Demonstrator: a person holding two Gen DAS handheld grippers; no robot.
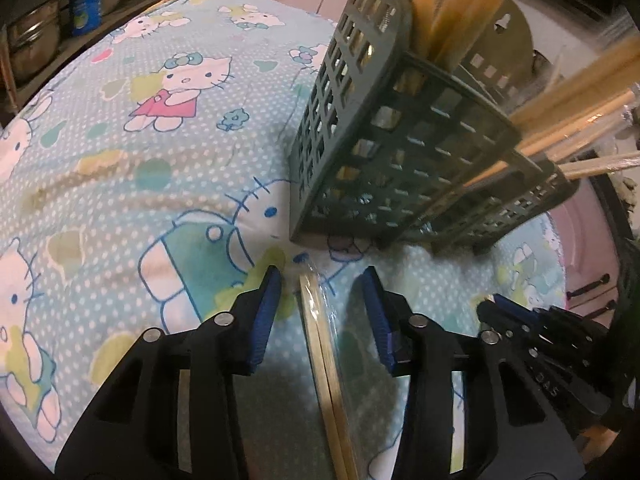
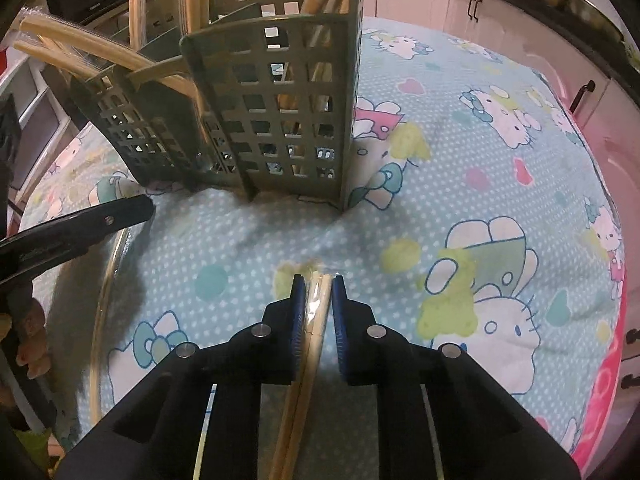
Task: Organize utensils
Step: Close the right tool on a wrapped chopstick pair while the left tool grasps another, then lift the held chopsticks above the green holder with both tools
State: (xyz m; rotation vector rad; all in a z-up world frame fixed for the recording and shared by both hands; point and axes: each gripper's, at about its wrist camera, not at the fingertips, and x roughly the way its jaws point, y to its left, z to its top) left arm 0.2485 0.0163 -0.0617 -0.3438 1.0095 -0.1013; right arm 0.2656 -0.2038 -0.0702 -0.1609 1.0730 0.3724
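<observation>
On the table: a light blue cotton cloth printed with white cartoon cats and small white dots [image 1: 132,168] covers the whole surface; it wrinkles a little in front of the holder.
Holder: a grey-green plastic utensil holder with square lattice walls and several compartments [image 1: 384,148] stands on the cloth, upright, toward the far side in both wrist views.
Contents of holder: several pairs of pale bamboo chopsticks in clear wrappers [image 2: 100,56] lean out over the rims of its compartments; how many, I cannot tell.
Left gripper: the black left gripper with blue ribbed pads [image 1: 320,308] points steeply down at the cloth, its pads apart.
Between left pads: a wrapped pair of pale wooden chopsticks [image 1: 324,360] lies lengthwise in the gap, nearer neither pad clearly, with cloth showing on both sides, so no grip is seen.
Right gripper: the black right gripper with blue pads [image 2: 319,308] also points steeply down, its pads drawn close together.
Between right pads: a second wrapped pair of pale chopsticks [image 2: 308,360] runs lengthwise through the narrow gap, both pads pressing its sides, its tip at the cloth just short of the holder.
Neighbour view: the left gripper's black finger shows at the left edge of the right wrist view, near the holder's base.
Surroundings: white cabinet doors with dark handles [image 2: 432,0] stand beyond the table.
</observation>
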